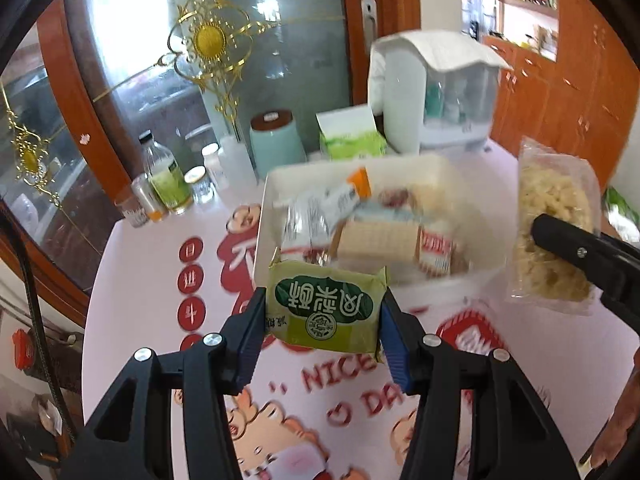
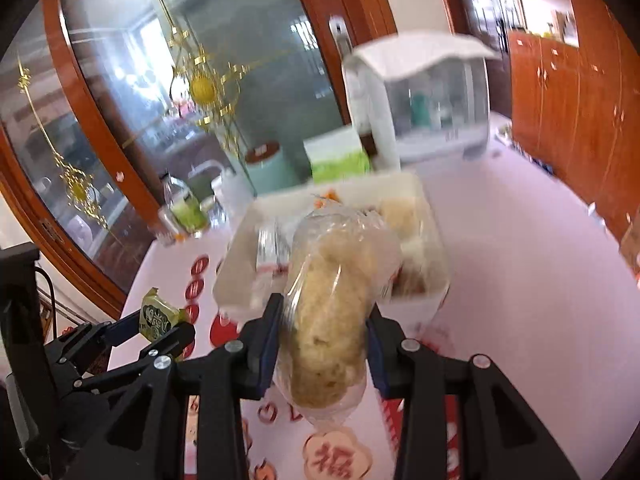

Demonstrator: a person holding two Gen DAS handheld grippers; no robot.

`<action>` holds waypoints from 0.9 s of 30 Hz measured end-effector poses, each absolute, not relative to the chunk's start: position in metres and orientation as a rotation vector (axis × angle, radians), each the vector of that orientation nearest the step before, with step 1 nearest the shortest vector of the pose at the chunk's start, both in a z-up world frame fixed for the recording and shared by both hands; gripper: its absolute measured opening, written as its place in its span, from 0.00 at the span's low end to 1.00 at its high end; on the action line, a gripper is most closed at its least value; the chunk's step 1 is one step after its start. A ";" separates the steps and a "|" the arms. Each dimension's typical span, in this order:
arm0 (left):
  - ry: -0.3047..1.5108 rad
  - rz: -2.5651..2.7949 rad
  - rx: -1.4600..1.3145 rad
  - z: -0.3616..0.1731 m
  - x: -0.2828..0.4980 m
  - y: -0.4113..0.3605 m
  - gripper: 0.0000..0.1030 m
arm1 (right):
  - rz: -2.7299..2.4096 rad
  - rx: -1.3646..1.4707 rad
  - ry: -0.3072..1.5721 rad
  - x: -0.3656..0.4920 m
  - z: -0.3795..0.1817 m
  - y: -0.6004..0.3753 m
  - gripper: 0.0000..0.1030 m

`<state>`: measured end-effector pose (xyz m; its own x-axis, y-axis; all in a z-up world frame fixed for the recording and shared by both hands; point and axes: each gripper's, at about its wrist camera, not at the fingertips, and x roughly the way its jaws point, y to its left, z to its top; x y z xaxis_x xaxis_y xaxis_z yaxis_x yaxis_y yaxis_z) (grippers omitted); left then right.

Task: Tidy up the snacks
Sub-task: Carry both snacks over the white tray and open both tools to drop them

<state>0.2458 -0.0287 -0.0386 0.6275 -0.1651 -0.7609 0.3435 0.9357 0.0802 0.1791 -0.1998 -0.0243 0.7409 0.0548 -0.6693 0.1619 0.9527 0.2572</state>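
Item: my left gripper (image 1: 324,316) clamps green pastry packet (image 1: 325,311), lower centre; right gripper (image 2: 326,344) clamps puffed-rice bag (image 2: 326,312) (both likely bound for white bin (image 1: 432,170)).

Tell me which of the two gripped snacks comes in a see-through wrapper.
The puffed rice cake held by the right gripper: its clear plastic shows the pale snack inside. The left gripper holds an opaque green pineapple cake packet.

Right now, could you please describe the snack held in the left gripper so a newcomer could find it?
Start at the white rectangular plastic bin on the pink printed tablecloth. In front of it, the left gripper clamps a square green foil-wrapped pastry packet. Unlike the right gripper's clear bag of pale puffed snack, it is opaque.
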 end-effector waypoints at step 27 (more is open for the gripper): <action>0.845 -0.108 0.134 -0.036 0.351 -0.061 0.50 | 0.009 0.128 0.749 0.315 -0.017 -0.242 0.37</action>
<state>0.3509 -0.0609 -0.0363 0.6589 -0.0415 -0.7511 0.1482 0.9861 0.0756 0.3151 -0.2419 -0.0170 0.7329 0.0539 -0.6782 0.0377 0.9921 0.1196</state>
